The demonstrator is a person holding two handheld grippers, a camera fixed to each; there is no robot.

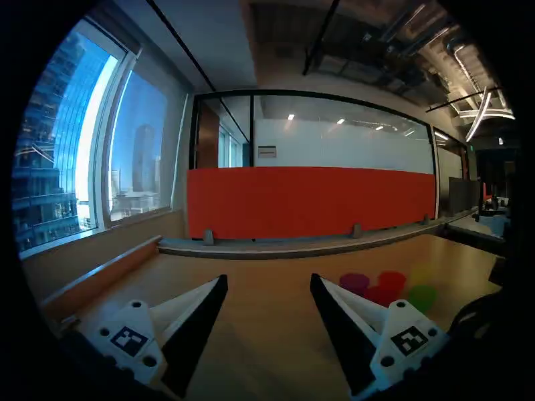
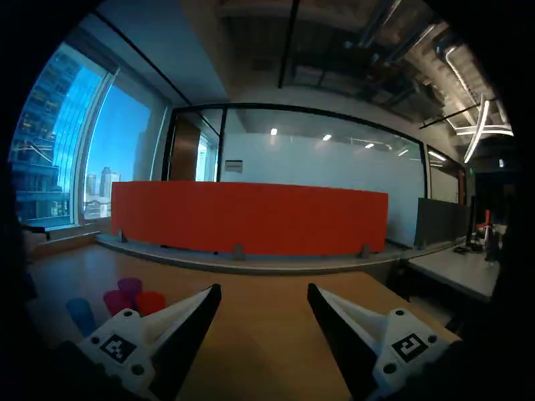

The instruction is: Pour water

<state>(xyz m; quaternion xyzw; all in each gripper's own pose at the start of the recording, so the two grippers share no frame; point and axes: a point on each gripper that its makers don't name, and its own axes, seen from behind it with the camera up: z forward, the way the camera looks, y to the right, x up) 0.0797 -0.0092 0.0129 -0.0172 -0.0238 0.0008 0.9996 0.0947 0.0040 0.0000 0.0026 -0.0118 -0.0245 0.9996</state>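
Note:
A cluster of small plastic cups stands on the wooden table. In the left gripper view a purple cup (image 1: 354, 281), a red cup (image 1: 391, 281), a green cup (image 1: 422, 296) and a faint yellow cup (image 1: 422, 275) sit ahead to the right, just past the right fingertip. My left gripper (image 1: 269, 284) is open with nothing between its fingers. In the right gripper view a blue cup (image 2: 81, 315), a magenta cup (image 2: 115, 301), a purple cup (image 2: 130, 288) and a red cup (image 2: 150, 303) stand at the lower left, beside the left finger. My right gripper (image 2: 264, 293) is open and holds nothing.
An orange divider panel (image 1: 311, 202) runs along the table's far edge (image 1: 294, 247). Large windows (image 1: 60, 167) line the left side. Another desk (image 2: 461, 267) with dark items stands to the right, across a gap from the wooden table (image 2: 267, 334).

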